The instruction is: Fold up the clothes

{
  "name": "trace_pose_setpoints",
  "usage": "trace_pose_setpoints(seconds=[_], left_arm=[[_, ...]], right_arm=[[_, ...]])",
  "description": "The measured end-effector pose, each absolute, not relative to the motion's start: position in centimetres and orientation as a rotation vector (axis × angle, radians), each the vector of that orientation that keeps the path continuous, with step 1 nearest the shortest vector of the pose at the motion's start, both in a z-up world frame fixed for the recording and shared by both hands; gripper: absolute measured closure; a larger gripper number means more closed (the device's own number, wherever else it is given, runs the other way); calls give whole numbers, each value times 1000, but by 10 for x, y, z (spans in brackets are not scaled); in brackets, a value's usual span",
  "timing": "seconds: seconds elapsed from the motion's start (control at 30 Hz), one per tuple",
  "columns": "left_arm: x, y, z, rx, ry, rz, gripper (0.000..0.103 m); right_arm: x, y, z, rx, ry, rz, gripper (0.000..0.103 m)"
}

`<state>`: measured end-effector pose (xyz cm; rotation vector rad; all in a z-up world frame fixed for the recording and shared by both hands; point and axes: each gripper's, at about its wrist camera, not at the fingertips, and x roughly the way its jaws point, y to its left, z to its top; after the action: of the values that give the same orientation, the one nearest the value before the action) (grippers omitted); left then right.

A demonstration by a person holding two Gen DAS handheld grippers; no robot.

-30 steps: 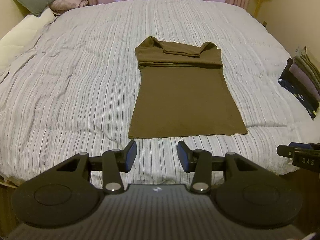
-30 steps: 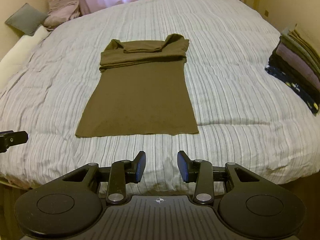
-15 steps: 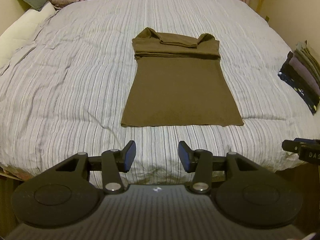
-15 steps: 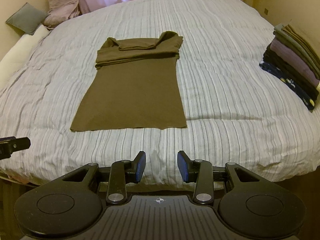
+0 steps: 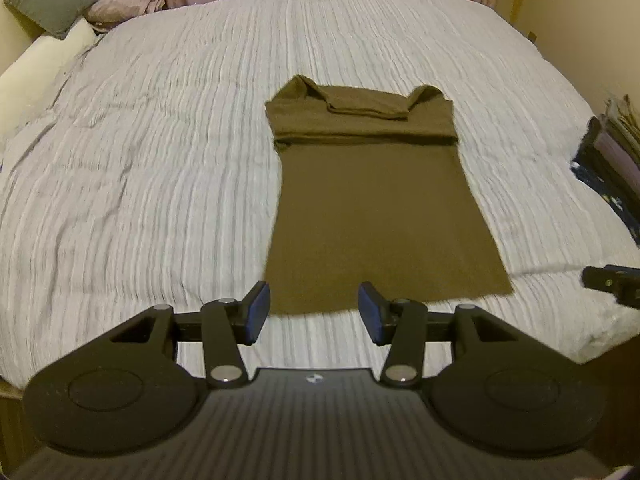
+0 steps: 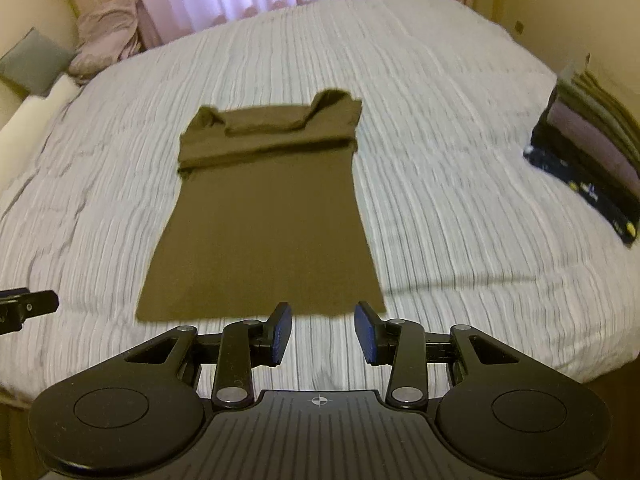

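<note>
where olive garment [image 5: 380, 208] lies, striped bedspread [image 5: 160, 160]

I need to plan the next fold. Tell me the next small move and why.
Probably bring both grippers down onto the near hem of the brown shirt. It lies flat on the bed, top already folded over. The left gripper, jaws opening, and the right gripper, open, hang empty by its near corners.

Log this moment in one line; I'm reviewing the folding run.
garment: olive top flat on bed | left claw: opening, empty | right claw: open, empty | stack: bed's right edge
</note>
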<state>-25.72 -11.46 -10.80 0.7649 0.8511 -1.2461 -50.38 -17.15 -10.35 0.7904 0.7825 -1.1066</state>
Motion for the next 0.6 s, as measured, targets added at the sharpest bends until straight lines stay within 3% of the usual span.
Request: trace_pose_setpoints(seconds=[0.27, 0.6], left_arm=[[-193, -161, -140, 733, 911, -1328, 56], [-112, -178, -262, 582, 1235, -1399, 58]], right_arm=[[-502, -212, -128, 883, 749, -1179, 64], [-562, -250, -218, 1135, 663, -1105, 64]])
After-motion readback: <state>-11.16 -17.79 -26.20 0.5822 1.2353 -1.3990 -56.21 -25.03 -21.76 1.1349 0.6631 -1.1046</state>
